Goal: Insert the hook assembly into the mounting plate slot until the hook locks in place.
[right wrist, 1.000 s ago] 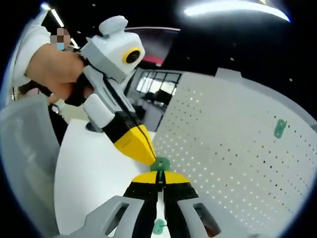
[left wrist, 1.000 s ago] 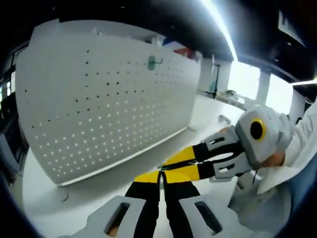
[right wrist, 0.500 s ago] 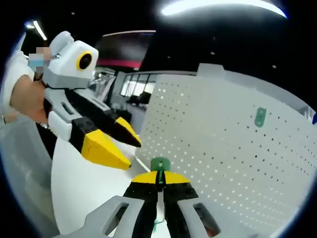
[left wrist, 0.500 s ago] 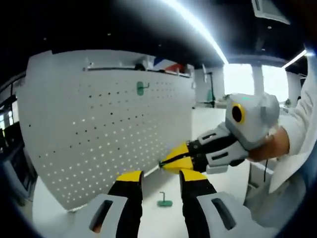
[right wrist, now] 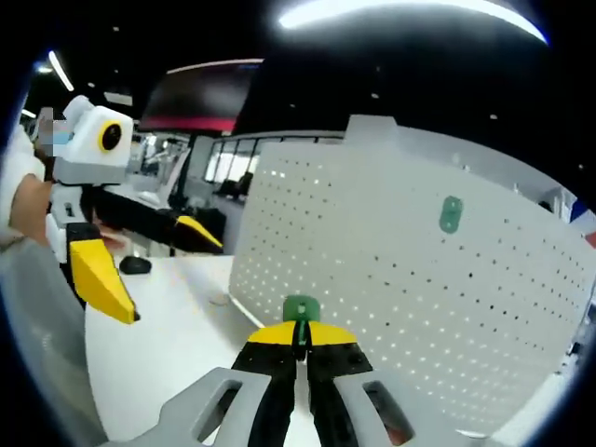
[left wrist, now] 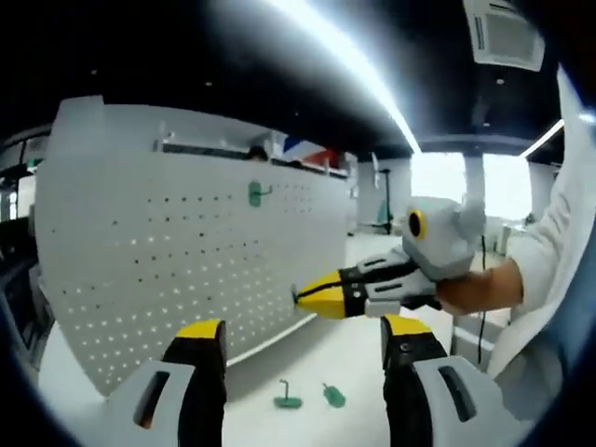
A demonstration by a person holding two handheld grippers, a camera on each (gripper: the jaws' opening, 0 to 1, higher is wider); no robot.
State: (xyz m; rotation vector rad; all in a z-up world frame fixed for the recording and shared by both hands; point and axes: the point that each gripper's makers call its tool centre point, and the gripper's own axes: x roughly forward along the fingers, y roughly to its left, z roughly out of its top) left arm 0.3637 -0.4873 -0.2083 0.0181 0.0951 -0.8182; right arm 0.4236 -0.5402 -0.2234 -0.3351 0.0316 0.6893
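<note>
White tabletop (left wrist: 307, 358), with upright white pegboard (right wrist: 400, 279) carrying one green hook (right wrist: 451, 214). Right gripper (right wrist: 300, 337), jaws clamped on a green hook assembly (right wrist: 300, 309) just before the board. Left gripper (left wrist: 303, 340), jaws spread wide; two green pieces (left wrist: 307, 399) on the table ahead between them.

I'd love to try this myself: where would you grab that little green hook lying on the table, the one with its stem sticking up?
Probably the upright stem of the green hook, gripped from above: its flat base lies on the table, leaving jaws little edge.
</note>
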